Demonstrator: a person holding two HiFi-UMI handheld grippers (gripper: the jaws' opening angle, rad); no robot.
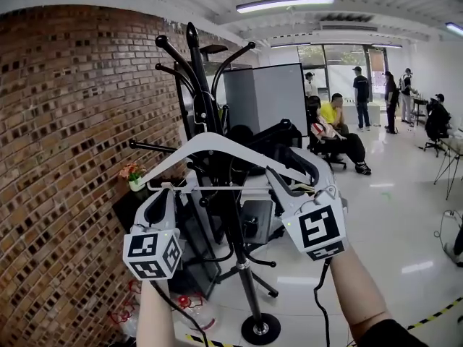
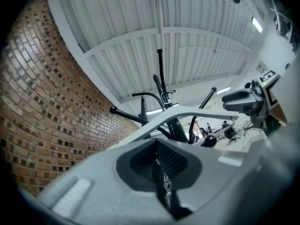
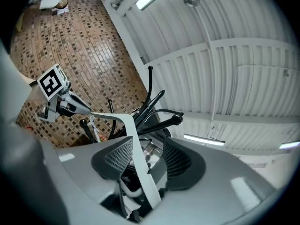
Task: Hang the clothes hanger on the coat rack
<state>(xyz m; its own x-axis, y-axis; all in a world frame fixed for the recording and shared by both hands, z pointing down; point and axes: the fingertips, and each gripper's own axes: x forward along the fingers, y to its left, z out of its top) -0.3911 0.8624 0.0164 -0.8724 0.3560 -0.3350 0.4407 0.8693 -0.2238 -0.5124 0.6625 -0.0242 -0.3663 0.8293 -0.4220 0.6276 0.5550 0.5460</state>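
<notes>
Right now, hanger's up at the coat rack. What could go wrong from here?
1. The right gripper is open, but the hanger's arm sits between its jaws; pulling away at an angle could drag the hanger along.
2. Whether the hook is seated on the coat rack is hidden among the pegs; if the left gripper, which looks shut on the hanger's other end, lets go, it may drop.

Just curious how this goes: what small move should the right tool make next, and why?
Probably draw the right gripper back off the hanger: its fingers stand open around the hanger's arm, while the left gripper grips the other end beside the coat rack.
</notes>
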